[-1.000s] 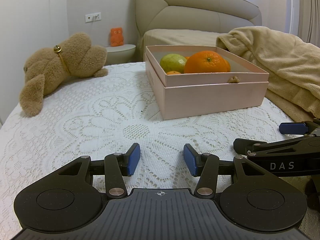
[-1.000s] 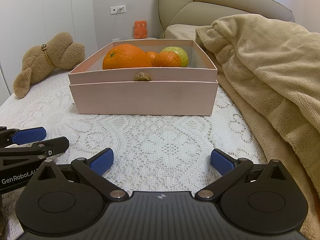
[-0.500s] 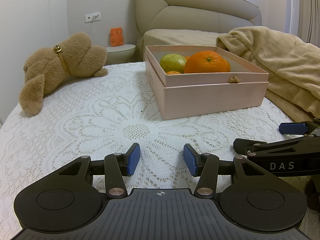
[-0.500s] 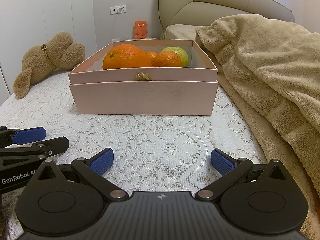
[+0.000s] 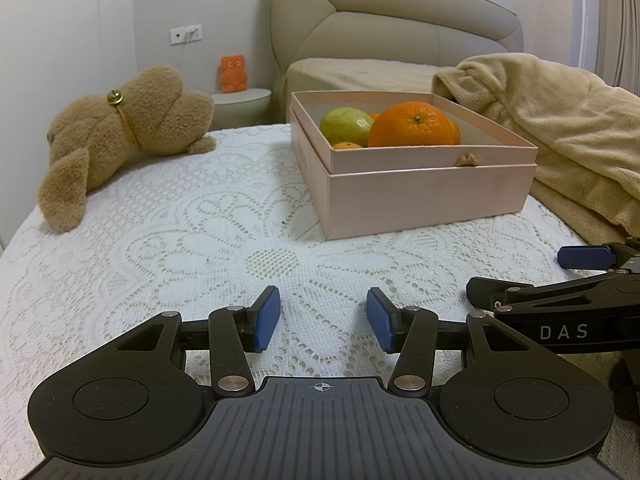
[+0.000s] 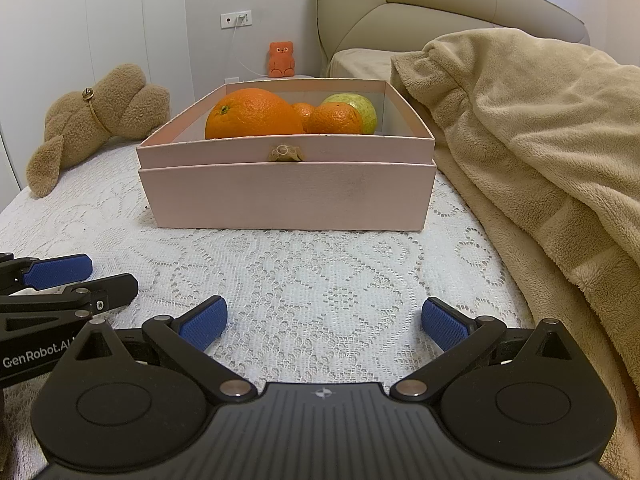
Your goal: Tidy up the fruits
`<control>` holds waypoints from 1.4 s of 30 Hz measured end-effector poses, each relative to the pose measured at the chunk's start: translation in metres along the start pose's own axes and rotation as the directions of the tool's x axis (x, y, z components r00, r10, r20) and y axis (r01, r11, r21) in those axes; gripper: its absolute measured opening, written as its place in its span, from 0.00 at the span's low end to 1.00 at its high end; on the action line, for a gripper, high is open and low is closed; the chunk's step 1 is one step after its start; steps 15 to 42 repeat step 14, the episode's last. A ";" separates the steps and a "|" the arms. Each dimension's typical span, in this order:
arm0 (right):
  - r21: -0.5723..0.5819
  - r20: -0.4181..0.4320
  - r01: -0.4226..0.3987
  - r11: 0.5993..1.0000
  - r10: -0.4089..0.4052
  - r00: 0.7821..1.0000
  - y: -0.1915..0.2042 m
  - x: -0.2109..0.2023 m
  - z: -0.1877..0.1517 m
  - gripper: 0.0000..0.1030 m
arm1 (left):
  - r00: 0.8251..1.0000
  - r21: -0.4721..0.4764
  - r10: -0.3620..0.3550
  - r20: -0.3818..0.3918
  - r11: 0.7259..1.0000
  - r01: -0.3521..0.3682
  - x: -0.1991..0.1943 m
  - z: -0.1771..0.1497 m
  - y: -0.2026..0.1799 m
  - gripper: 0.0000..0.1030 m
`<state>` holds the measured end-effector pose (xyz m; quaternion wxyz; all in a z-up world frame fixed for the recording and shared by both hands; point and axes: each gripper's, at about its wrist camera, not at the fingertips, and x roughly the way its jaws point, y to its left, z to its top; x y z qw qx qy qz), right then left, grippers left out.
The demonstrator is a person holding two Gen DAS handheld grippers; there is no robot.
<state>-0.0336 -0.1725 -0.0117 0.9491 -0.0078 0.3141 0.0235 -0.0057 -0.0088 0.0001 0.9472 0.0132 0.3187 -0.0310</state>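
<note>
The large orange (image 6: 253, 114) sits at the front of the open pink box (image 6: 286, 196); it looks firm, fairly heavy and round, so a wide grip across its middle seems safest. Beside it lie two smaller oranges (image 6: 335, 119) and a green fruit (image 5: 346, 126), probably smooth and prone to bruising. The left gripper (image 5: 323, 317) and right gripper (image 6: 323, 323) hover over the lace cloth (image 5: 168, 240), both spread apart and empty.

Three oranges (image 6: 253, 114), one green fruit (image 6: 362, 111), one box (image 6: 288, 196)
</note>
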 end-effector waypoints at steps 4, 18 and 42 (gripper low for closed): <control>0.000 0.000 0.000 1.000 0.000 1.000 0.000 0.000 0.000 1.00 | 1.000 -0.001 -0.002 0.000 1.000 0.002 0.000 0.000 0.000 0.52; 0.000 0.000 0.000 1.000 0.000 1.000 0.000 0.000 0.000 1.00 | 1.000 -0.004 -0.011 0.002 1.000 0.011 -0.001 0.000 0.000 0.51; 0.000 0.000 0.000 1.000 0.000 1.000 0.000 0.000 0.000 1.00 | 1.000 -0.004 -0.011 0.002 1.000 0.011 -0.001 0.000 0.000 0.51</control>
